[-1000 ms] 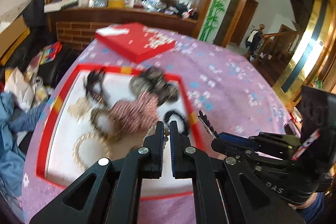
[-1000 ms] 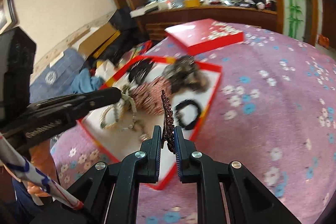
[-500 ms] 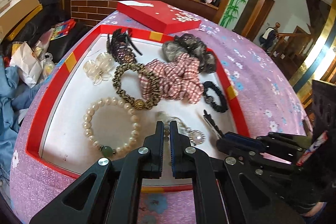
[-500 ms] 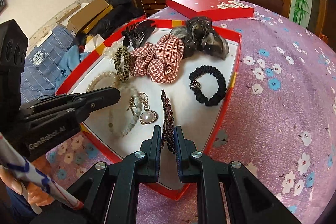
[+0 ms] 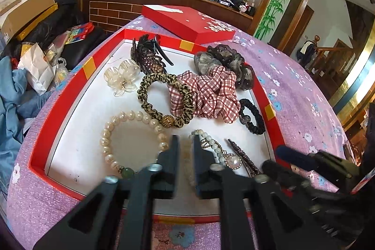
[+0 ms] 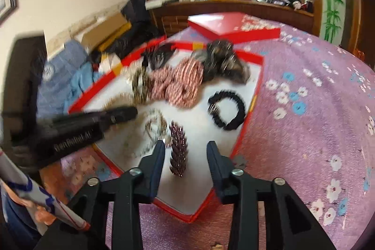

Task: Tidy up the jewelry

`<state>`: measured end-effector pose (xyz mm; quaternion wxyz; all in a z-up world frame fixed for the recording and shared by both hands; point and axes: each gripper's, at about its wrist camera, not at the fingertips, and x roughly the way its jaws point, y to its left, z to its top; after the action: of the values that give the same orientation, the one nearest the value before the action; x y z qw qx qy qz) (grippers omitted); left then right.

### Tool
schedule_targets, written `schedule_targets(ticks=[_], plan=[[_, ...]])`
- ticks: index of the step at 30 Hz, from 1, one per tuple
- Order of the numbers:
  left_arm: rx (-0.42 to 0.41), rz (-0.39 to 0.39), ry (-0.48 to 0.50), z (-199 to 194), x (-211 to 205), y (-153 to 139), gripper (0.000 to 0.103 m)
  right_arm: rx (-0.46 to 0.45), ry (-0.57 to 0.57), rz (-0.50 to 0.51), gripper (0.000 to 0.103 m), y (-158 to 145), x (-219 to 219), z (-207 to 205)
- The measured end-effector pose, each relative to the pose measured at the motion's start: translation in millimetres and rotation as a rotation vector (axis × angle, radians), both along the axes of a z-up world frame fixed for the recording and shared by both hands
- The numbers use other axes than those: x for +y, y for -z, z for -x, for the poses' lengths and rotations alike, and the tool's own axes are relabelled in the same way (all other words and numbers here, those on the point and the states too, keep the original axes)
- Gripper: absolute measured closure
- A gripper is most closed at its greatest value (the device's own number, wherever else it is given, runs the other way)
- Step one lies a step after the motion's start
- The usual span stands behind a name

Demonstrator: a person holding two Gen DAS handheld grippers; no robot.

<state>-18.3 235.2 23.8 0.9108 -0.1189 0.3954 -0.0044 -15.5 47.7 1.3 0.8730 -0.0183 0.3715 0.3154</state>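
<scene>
A red-rimmed white tray [image 5: 269,95] holds the jewelry. My left gripper [image 5: 186,148] hangs low over its near end, jaws opening, with the pale bead strand of a pearl-pendant necklace [image 5: 232,159] lying in the gap, not pinched. A pearl bracelet [image 5: 131,132] lies just to its left. My right gripper [image 6: 186,149] is opening too. The dark red rhinestone hair clip [image 6: 178,149] lies on the tray floor [image 6: 201,132] between its fingers, clear of both pads. In the left wrist view the same clip [image 5: 243,156] lies by the right gripper [image 5: 273,157].
Further back in the tray lie a leopard hair tie [image 5: 164,100], a plaid scrunchie [image 5: 211,93], a black hair tie [image 5: 252,116], a dark scrunchie [image 5: 225,62], a claw clip [image 5: 147,55] and a clear flower clip [image 5: 121,79]. The red lid [image 5: 187,22] lies beyond on the purple floral cloth [image 6: 304,132].
Both grippers came down over the tray and their jaws parted. The right one let the hair clip go onto the tray floor; the left one's shut fingers now show a gap.
</scene>
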Motion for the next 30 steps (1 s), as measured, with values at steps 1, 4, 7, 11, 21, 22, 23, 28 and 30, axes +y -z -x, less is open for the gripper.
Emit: schedule_targets(ticks=[1, 4, 7, 11, 21, 22, 23, 28, 30], plan=[[-0.008, -0.004, 0.000, 1, -1, -1, 0.069, -0.003, 0.004, -0.029, 0.061, -3, -5, 0], [-0.038, -0.028, -0.010, 3, -3, -6, 0.060, -0.015, 0.035, -0.085, 0.055, -11, -16, -2], [-0.055, -0.060, -0.043, 4, -2, -9, 0.059, -0.012, 0.071, -0.114, 0.053, -13, -23, -4], [-0.109, -0.127, -0.116, 8, 0, -16, 0.052, -0.005, 0.128, -0.147, 0.044, -14, -34, -8], [-0.162, -0.204, -0.153, 12, -3, -25, 0.039, -0.010, 0.179, -0.096, 0.036, -14, -34, 1], [-0.165, -0.204, -0.156, 12, -2, -25, 0.039, -0.020, 0.181, -0.090, 0.034, -16, -33, 5], [-0.168, -0.206, -0.160, 12, -2, -25, 0.038, -0.024, 0.180, -0.083, 0.032, -16, -33, 8], [-0.184, -0.217, -0.171, 15, -3, -27, 0.035, -0.043, 0.187, -0.051, 0.031, -17, -34, 22], [-0.193, -0.219, -0.171, 17, -3, -28, 0.035, -0.042, 0.192, -0.050, 0.029, -17, -37, 29]])
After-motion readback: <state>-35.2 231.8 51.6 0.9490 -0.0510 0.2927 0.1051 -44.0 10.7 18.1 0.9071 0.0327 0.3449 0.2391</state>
